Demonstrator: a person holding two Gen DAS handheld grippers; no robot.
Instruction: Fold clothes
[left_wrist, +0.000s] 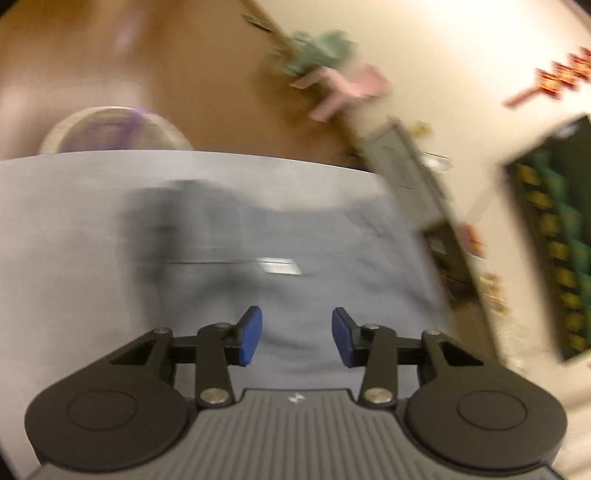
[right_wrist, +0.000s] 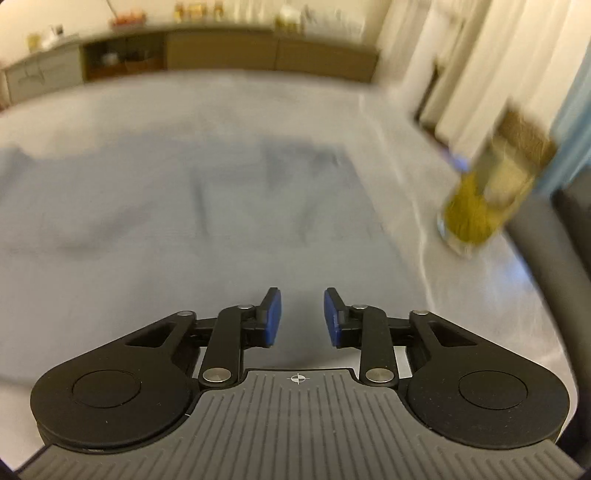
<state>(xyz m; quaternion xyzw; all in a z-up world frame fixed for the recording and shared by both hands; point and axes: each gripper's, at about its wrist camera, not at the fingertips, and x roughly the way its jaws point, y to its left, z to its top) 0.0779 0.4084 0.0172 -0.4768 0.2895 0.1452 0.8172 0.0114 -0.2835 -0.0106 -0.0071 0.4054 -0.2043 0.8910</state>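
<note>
on the pale grey surface (right_wrist: 388, 155), a blue-grey garment (right_wrist: 177, 214) lies spread and still creased, its pale label showing, so folding looks barely begun or between folds. beside the garment stands a blurred yellow jar (right_wrist: 480, 206). above the garment, left gripper (left_wrist: 297, 338) and right gripper (right_wrist: 303, 317) both have jaws parted, holding nothing.

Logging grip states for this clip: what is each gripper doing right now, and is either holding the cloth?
Left gripper: open, nothing between the pads, above the grey-blue garment.
Right gripper: open, nothing held, over the garment.
</note>
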